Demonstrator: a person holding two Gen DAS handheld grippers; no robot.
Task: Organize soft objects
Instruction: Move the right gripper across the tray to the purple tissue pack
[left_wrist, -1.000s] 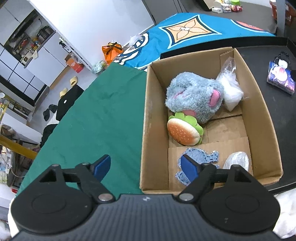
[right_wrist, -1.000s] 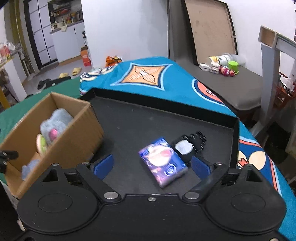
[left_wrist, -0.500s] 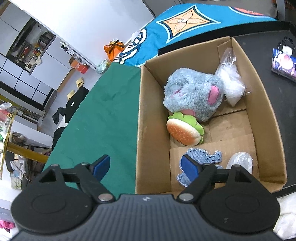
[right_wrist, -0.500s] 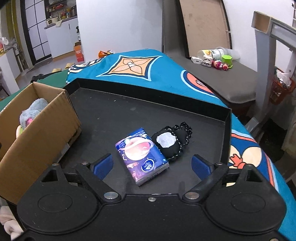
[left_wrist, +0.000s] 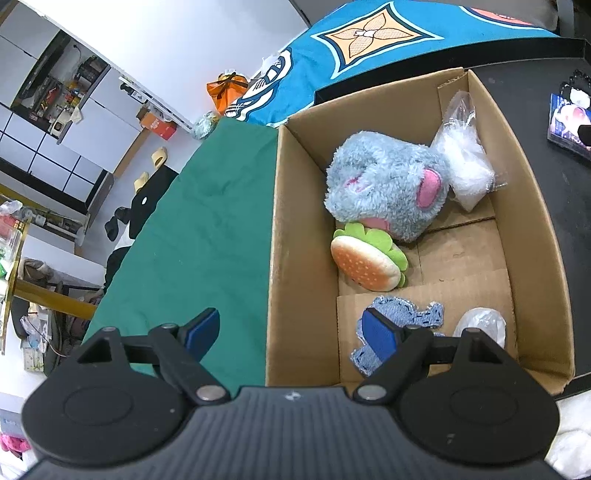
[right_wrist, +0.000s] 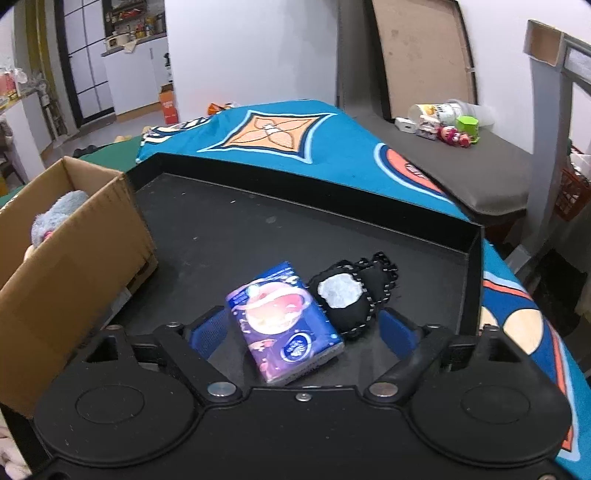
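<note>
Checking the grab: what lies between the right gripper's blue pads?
In the right wrist view, the purple tissue pack lies between the closing right gripper pads, black pouch beside it.

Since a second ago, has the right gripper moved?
Yes. The right gripper has come down onto the tissue pack, jaws closing around it; the black tray looms larger.

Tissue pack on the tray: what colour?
Purple tissue pack with a pink planet picture; clearest in the right wrist view.

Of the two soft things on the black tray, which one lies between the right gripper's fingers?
The purple tissue pack. It lies between the closing fingers of the right gripper; the black pouch lies behind it.
</note>
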